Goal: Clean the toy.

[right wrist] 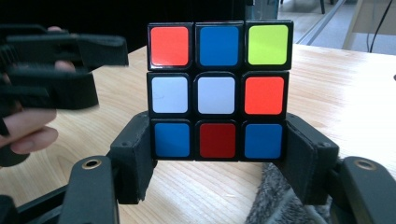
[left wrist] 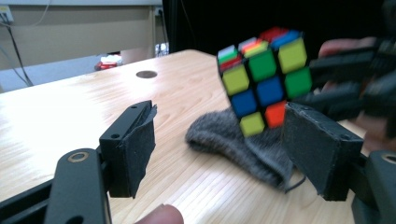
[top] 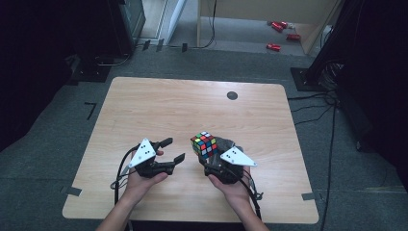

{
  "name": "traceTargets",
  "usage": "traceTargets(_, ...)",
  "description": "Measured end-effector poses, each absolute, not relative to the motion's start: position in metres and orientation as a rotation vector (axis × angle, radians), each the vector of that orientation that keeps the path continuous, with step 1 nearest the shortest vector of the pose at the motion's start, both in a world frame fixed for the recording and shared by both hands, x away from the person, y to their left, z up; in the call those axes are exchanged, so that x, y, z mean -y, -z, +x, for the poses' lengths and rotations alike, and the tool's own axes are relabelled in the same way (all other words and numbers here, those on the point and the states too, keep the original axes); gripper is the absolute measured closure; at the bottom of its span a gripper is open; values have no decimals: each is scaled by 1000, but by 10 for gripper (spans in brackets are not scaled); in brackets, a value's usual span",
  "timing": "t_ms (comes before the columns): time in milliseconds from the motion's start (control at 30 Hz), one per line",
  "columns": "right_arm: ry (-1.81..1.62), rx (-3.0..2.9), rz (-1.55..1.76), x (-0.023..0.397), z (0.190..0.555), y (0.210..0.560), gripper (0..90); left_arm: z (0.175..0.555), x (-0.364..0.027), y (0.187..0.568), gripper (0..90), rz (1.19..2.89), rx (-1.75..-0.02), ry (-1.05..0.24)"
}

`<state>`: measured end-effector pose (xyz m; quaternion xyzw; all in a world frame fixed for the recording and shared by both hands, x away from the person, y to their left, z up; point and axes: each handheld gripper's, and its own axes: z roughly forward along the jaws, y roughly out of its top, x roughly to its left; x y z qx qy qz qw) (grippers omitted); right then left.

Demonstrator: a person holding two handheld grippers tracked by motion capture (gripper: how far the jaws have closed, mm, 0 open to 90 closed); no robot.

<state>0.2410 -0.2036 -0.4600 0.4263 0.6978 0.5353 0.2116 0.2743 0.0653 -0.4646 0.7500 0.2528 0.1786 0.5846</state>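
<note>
Gripped by its bottom layer between our right gripper's [right wrist: 218, 161] pads, the cube [right wrist: 218, 91] sits rigid and light (slick plastic, layers prone to twisting), while our left gripper [left wrist: 219, 149], fingers partly apart and empty, should take its top layer squarely.

Your left gripper [top: 172, 150] sits over the near left part of the table [top: 159, 101], its jaws apart with nothing between them. To its right, your right gripper [top: 210, 158] holds the cube [top: 204, 144] by its bottom layer, lifted off the tabletop. A cloth [top: 230, 144] lies on the table under and just behind that cube (partly hidden by the gripper). Farther back, toward the far right edge, a small round disc [top: 232, 95] sits in the tabletop, well apart from both hands.
</note>
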Motion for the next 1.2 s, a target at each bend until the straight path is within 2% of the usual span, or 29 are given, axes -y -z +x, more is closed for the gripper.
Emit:
traceTargets(233,-1508,-1991,1176,204,241,452,344,270,-55,475,265,1821,-453,-570)
traceTargets(300,-1510,-2016,1161,202,240,450,344,268,-52,477,237,1840,-415,-600)
traceTargets(400,-1513,-2042,1158,199,239,449,343,267,-47,481,206,1859,-404,-642)
traceTargets(800,-1502,-2151,1202,189,238,451,344,256,-35,487,207,1903,-283,-763)
traceTargets(1033,-1504,-2197,1241,186,240,454,343,250,-33,490,314,1918,-197,-842)
traceTargets(1200,-1522,-2200,1289,189,243,455,340,249,-31,493,340,1931,-178,-877)
